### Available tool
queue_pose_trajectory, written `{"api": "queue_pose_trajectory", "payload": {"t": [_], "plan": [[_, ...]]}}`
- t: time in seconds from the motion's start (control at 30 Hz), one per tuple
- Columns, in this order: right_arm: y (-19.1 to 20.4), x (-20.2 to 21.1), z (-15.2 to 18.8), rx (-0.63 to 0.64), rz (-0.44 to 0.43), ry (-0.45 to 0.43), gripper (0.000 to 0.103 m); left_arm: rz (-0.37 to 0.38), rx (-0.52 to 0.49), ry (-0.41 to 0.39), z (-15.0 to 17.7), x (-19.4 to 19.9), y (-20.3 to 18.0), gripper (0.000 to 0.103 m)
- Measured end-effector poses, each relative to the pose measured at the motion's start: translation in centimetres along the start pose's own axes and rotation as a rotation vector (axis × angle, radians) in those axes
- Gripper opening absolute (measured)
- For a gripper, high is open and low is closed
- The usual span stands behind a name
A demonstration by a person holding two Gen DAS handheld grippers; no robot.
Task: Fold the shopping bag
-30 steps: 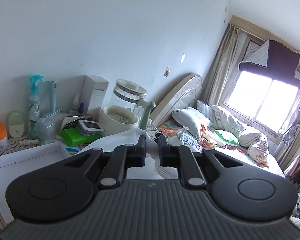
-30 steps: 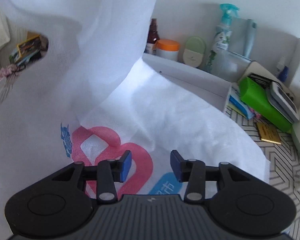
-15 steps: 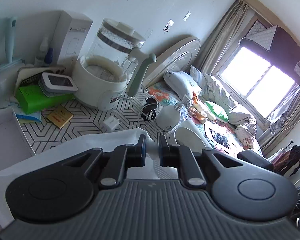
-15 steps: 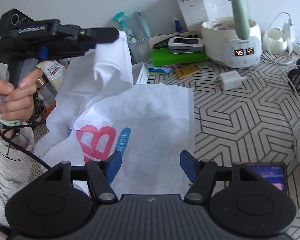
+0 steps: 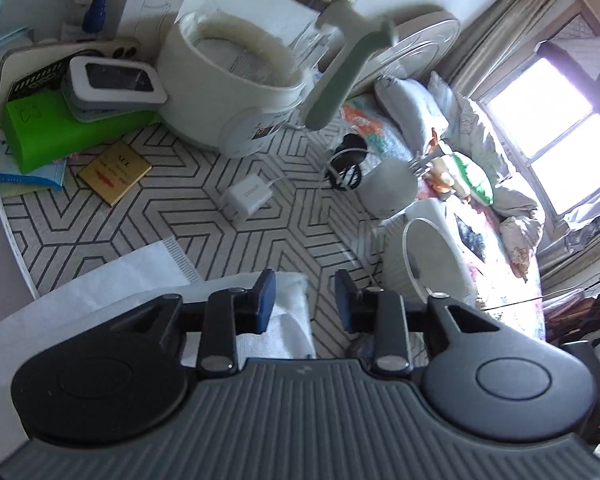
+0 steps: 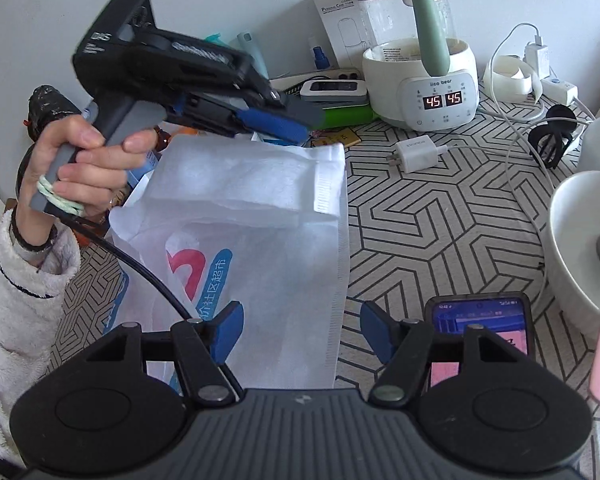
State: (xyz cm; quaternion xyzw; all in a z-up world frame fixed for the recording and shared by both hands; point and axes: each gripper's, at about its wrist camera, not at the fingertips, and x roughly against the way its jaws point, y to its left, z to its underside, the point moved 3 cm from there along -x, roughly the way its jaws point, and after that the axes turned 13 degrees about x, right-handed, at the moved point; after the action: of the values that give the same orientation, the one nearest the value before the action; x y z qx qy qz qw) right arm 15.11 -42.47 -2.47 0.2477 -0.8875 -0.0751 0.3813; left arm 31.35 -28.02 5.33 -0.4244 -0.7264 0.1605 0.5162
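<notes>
The white shopping bag [image 6: 268,264], printed with a red and blue logo, lies flat on the patterned table. Its top part [image 6: 252,184] is folded down over the body. My left gripper [image 6: 300,120], held by a hand, hovers just above the folded edge, open and empty. In the left wrist view the left gripper [image 5: 305,300] stands open over a corner of the bag [image 5: 288,328]. My right gripper [image 6: 302,332] is open above the bag's near end, with nothing between its blue pads [image 6: 228,332].
A white kettle base [image 6: 420,92] showing 45 stands at the back. A white charger [image 6: 414,152] and its cable lie right of the bag. A phone [image 6: 480,332] and a white bowl [image 6: 580,248] with a spoon sit at the near right. A green box [image 5: 60,132] lies behind.
The left gripper brought the bag's top down, opened and let it go; the top now lies folded over the body. The right gripper stays open, drawn back slightly.
</notes>
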Motion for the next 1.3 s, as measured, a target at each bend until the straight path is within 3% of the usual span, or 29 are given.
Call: {"api": "queue_pose_trajectory", "payload": {"t": [0.13, 0.27, 0.37, 0.5, 0.63, 0.77, 0.9, 0.97, 1.1, 1.23, 1.3], "plan": [[-0.1, 0.6, 0.1, -0.021, 0.003, -0.015, 0.066, 0.038, -0.06, -0.12, 0.5, 5.1, -2.7, 0.057], [0.2, 1.0, -0.6, -0.016, -0.027, -0.042, 0.066, 0.008, -0.079, -0.159, 2.5, 9.7, -2.5, 0.061], [0.6, 0.8, -1.8, 0.018, -0.026, -0.038, 0.067, -0.089, -0.103, -0.199, 5.1, 12.9, -0.5, 0.061], [0.6, -0.6, -3.8, 0.046, -0.015, -0.012, 0.068, -0.288, -0.154, -0.262, 9.1, 15.6, 3.5, 0.061], [-0.4, -3.5, -6.2, 0.04, -0.005, 0.025, 0.07, -0.395, -0.189, -0.213, 12.6, 15.1, 7.0, 0.06], [-0.7, -5.6, -9.8, 0.069, -0.03, 0.016, 0.07, -0.369, -0.145, -0.158, 16.9, 14.3, 9.7, 0.06], [4.2, -7.3, -14.5, 0.265, -0.122, 0.089, 0.07, -0.331, -0.119, -0.088, 20.3, 13.4, 11.2, 0.061], [7.3, -8.8, -16.7, 0.389, -0.161, 0.15, 0.07, -0.287, -0.108, -0.073, 21.0, 13.2, 11.6, 0.061], [13.5, -13.8, -19.6, 0.621, -0.151, 0.271, 0.07, -0.253, -0.101, -0.055, 21.7, 12.7, 11.8, 0.063], [16.7, -19.2, -20.5, 0.76, -0.124, 0.352, 0.072, -0.222, -0.095, -0.038, 22.3, 12.1, 12.0, 0.064], [16.8, -21.7, -20.6, 0.756, -0.149, 0.408, 0.072, -0.207, -0.092, -0.029, 22.6, 11.8, 12.1, 0.07]]}}
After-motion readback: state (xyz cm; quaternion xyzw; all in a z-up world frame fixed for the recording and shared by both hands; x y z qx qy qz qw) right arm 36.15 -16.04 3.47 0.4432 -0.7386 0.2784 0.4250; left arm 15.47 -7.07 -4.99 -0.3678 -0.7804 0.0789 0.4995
